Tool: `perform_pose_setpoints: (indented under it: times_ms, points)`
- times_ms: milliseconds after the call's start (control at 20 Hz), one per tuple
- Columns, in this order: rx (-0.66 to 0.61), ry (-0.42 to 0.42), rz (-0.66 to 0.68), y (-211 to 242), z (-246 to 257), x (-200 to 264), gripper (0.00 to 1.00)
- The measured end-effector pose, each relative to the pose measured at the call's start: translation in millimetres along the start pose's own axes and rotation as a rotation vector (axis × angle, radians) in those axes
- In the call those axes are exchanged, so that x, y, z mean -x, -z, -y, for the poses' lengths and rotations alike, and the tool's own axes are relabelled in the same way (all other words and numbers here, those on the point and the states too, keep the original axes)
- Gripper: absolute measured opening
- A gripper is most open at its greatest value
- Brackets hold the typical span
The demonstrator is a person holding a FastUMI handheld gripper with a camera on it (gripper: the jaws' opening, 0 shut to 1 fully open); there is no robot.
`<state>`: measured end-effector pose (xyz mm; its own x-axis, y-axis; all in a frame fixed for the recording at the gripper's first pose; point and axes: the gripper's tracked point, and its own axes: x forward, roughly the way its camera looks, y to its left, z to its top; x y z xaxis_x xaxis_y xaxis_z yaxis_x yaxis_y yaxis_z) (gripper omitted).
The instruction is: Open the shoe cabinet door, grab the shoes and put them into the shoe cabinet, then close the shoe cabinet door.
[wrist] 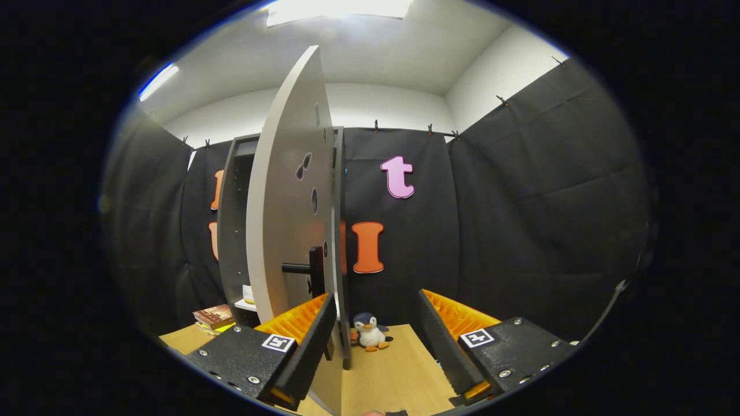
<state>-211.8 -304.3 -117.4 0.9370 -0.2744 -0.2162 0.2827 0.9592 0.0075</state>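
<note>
The gripper (376, 352) hangs with its fingers spread wide, gripping nothing; the tall pale-grey wooden cabinet door (289, 190) stands edge-on, swung open, just beside the left finger (306, 341).

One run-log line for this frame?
door: swung open, edge-on | gripper: open, door edge by one finger | handle: free | penguin toy: on floor beyond

From my feed the cabinet door (289, 190) looks like smooth matt board, its handle (306, 268) matt dark plastic or metal, can't tell which. The surface (387, 375) is pale wood-grain laminate, the penguin (370, 332) soft plush.
</note>
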Motion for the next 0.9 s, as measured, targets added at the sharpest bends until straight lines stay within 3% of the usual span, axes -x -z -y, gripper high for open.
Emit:
perform_pose_setpoints:
  times_ms: [450, 600, 900]
  points:
    - [-0.106, -0.062, -0.035, 5.3, -66.6, 10.9, 0.89]
    - [-0.085, -0.076, -0.028, 6.2, -83.2, 9.3, 0.89]
    - [-0.093, -0.205, -0.042, 4.4, -146.2, -1.9, 0.89]
